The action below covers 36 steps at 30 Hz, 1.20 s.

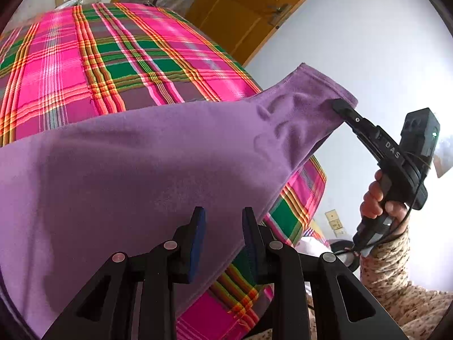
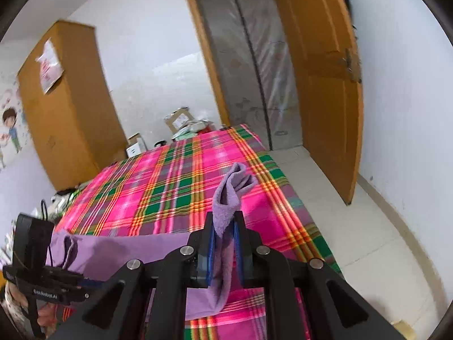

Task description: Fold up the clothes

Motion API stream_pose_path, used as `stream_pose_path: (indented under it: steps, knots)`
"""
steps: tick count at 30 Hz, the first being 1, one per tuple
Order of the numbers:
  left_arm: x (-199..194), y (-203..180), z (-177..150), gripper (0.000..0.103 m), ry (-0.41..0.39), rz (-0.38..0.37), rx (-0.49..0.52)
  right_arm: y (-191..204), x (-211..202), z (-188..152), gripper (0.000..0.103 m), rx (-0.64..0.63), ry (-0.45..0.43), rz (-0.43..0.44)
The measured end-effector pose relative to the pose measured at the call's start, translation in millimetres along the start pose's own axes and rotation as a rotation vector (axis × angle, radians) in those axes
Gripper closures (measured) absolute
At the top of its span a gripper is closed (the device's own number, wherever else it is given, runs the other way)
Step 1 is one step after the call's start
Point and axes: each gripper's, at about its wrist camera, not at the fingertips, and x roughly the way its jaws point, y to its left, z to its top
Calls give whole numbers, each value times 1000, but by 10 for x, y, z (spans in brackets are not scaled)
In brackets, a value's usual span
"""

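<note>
A plaid bed cover [image 2: 181, 187] is lying under the purple garment [image 1: 136, 164], which is hanging stretched between the 2 tools, the right gripper [image 2: 223, 240] pinching 1 bunched corner tightly while the left gripper [image 1: 222, 226] is gaping narrowly around its lower edge.

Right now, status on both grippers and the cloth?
Right gripper shut on purple cloth, corner lifted. Left gripper fingers apart, cloth draped in front; grip unclear. Cloth stretched over plaid bed. Nothing in the way.
</note>
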Motion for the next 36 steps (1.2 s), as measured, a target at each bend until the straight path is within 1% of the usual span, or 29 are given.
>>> stream_pose_path:
  steps: [4, 8, 12, 15, 16, 17, 19, 21, 26, 31, 33, 36]
  knots:
    - [-62, 22, 10, 75, -18, -4, -16, 266, 10, -14, 91, -81, 3, 26]
    - [-145, 41, 51, 75, -39, -26, -32, 540, 38, -105, 91, -158, 7, 57]
    - [-262, 109, 128, 75, -73, -82, -84, 799, 115, -213, 91, -225, 29, 82]
    - [-351, 138, 176, 75, -109, -112, -104, 971, 164, -292, 91, -269, 39, 103]
    - [-369, 154, 186, 73, -116, -124, -115, 1019, 180, -320, 91, -279, 43, 109]
    - [-386, 171, 196, 65, -122, -136, -126, 1064, 196, -350, 91, -289, 47, 113]
    - [-437, 205, 201, 62, -148, -166, -145, 1123, 219, -399, 91, -305, 57, 119]
    - [-464, 245, 220, 62, -166, -171, -161, 1193, 258, -455, 91, -324, 71, 120]
    - [-424, 334, 266, 61, -159, -191, -212, 1262, 339, -580, 91, -345, 104, 121]
    - [-318, 349, 298, 60, -130, -178, -214, 1326, 409, -708, 91, -367, 137, 125]
    - [-285, 372, 298, 60, -120, -185, -228, 1371, 427, -769, 91, -390, 148, 116]
    - [-219, 413, 298, 60, -91, -185, -246, 1435, 411, -819, 91, -415, 142, 124]
